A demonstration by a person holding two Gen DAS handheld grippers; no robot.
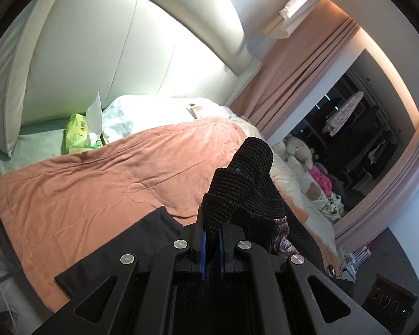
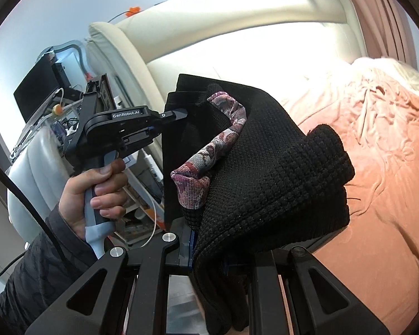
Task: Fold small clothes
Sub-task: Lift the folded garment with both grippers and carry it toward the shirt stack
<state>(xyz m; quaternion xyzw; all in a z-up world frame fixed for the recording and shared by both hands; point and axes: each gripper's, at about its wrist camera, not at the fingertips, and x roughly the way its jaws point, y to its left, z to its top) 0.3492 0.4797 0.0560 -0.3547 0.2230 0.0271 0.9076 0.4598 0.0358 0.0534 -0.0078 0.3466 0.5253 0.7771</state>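
A black knitted garment (image 2: 268,167) with a purple patterned trim (image 2: 223,136) hangs in the air between both grippers, above the bed. My left gripper (image 1: 212,237) is shut on a bunched edge of the black knitted garment (image 1: 237,184), its blue pads pressing the knit. In the right wrist view a hand holds the left gripper (image 2: 181,114), which clamps the cloth's far upper corner. My right gripper (image 2: 206,248) is shut on the near edge, and the cloth drapes over its fingers and hides them. A dark flat garment (image 1: 120,254) lies on the blanket beneath the left gripper.
An orange blanket (image 1: 97,184) covers the bed in front of a cream padded headboard (image 1: 111,55). A green wipes pack (image 1: 81,134) and white pillows (image 1: 153,111) lie near the headboard. Soft toys (image 1: 307,167) sit at the bed's far side by pink curtains (image 1: 293,78). A cluttered desk (image 2: 56,106) stands left.
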